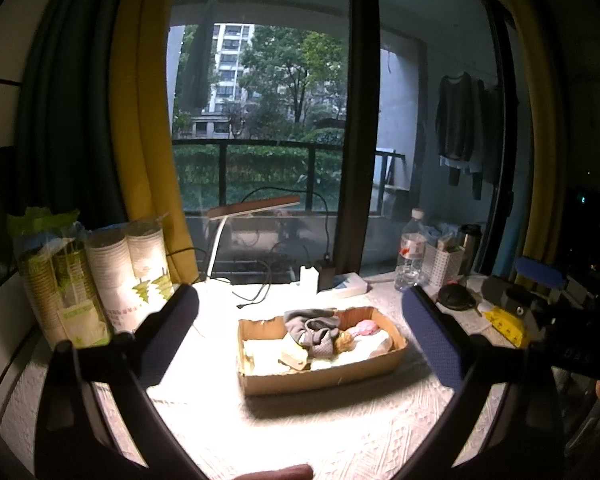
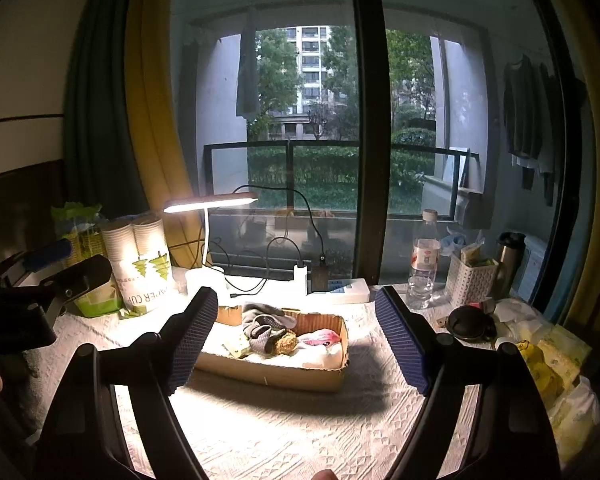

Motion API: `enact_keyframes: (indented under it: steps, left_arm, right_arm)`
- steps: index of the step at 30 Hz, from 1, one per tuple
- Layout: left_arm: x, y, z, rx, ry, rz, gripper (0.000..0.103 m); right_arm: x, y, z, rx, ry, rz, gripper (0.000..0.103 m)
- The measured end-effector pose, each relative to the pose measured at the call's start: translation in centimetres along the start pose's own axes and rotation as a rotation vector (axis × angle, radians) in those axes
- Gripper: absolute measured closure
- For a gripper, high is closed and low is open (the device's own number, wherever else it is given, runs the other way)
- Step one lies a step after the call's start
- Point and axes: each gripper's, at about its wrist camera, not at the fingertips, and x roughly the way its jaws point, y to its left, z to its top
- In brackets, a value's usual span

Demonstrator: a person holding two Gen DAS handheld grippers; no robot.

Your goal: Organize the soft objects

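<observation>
Soft objects sit heaped in a shallow cardboard box [image 1: 324,374] on the white textured tablecloth [image 1: 300,432], at the centre of both wrist views and well apart from both tools. In the box, a grey cloth [image 1: 310,318] drapes over the far wall at 12 o'clock, a grey patterned sock [image 1: 320,340] lies mid-box, a small brown fuzzy ball [image 1: 344,342] sits just to its right, a pink item [image 1: 364,326] lies at 2 o'clock, and pale folded cloths [image 1: 264,354] fill the near-left part.

The left gripper [image 1: 300,340] points slightly downward over the table, its blue-padded jaws spread wide with nothing between them. The right gripper [image 2: 296,340] is posed alike, jaws released and empty, framing the box. Each tool shows at the edge of the other's view, and a fingertip [image 1: 276,472] peeks in at 6 o'clock.

Farther back, at 10 o'clock, stand bagged sleeves of paper cups [image 1: 128,272]; a lit desk lamp [image 2: 210,202] leans over the table at 11 o'clock. At 2 o'clock stand a water bottle [image 1: 411,252] and a white perforated basket [image 2: 470,280], before the glass balcony door [image 2: 364,120].
</observation>
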Motion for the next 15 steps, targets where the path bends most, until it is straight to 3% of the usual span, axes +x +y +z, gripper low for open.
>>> enact_keyframes:
  steps: [15]
  left_arm:
    - [0.06, -0.07, -0.26, 0.004, 0.005, -0.002, 0.001]
  right_arm:
    - [0.07, 0.01, -0.02, 0.000, 0.002, 0.000, 0.020]
